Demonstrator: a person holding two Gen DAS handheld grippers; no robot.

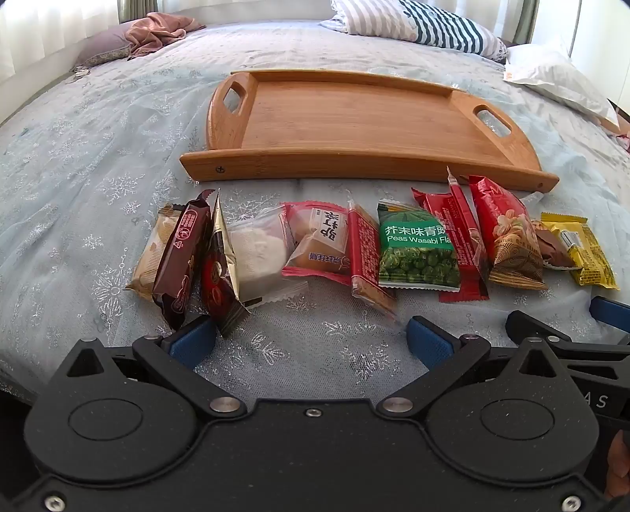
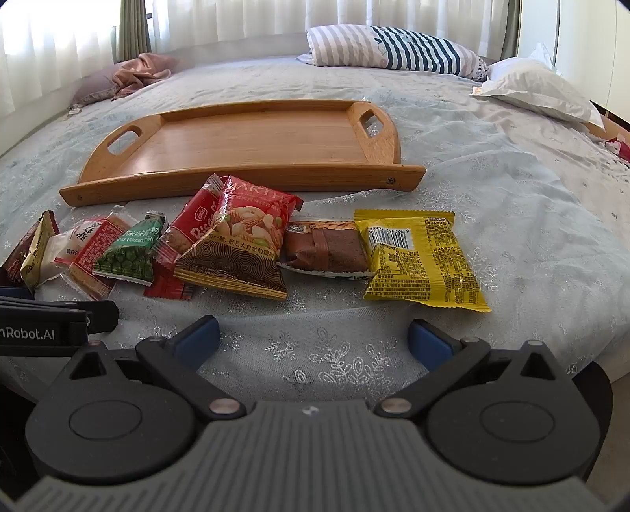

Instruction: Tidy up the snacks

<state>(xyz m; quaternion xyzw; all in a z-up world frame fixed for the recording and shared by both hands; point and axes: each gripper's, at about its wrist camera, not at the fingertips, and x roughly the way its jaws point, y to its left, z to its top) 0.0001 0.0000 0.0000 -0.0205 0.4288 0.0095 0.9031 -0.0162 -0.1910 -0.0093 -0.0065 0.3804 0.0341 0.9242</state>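
A row of several snack packets lies on the bed in front of an empty wooden tray (image 1: 354, 122) (image 2: 244, 141). The left wrist view shows brown wrappers (image 1: 181, 260) at the left, a white cake (image 1: 260, 252), a green wasabi peas pack (image 1: 417, 248), and a red nut bag (image 1: 508, 236). The right wrist view shows the red nut bag (image 2: 244, 244), a brown bar (image 2: 327, 248) and a yellow packet (image 2: 421, 260). My left gripper (image 1: 311, 342) is open just short of the row, nothing between its fingers. My right gripper (image 2: 313, 338) is open too, below the brown bar and yellow packet.
The bed has a pale blue lace cover (image 1: 98, 165). A striped pillow (image 2: 393, 49), a white pillow (image 2: 543, 90) and a pink cloth (image 1: 157, 33) lie at the far side. The other gripper shows at each view's edge (image 2: 43, 319) (image 1: 571, 331). The bed's edge drops off at the right (image 2: 614, 366).
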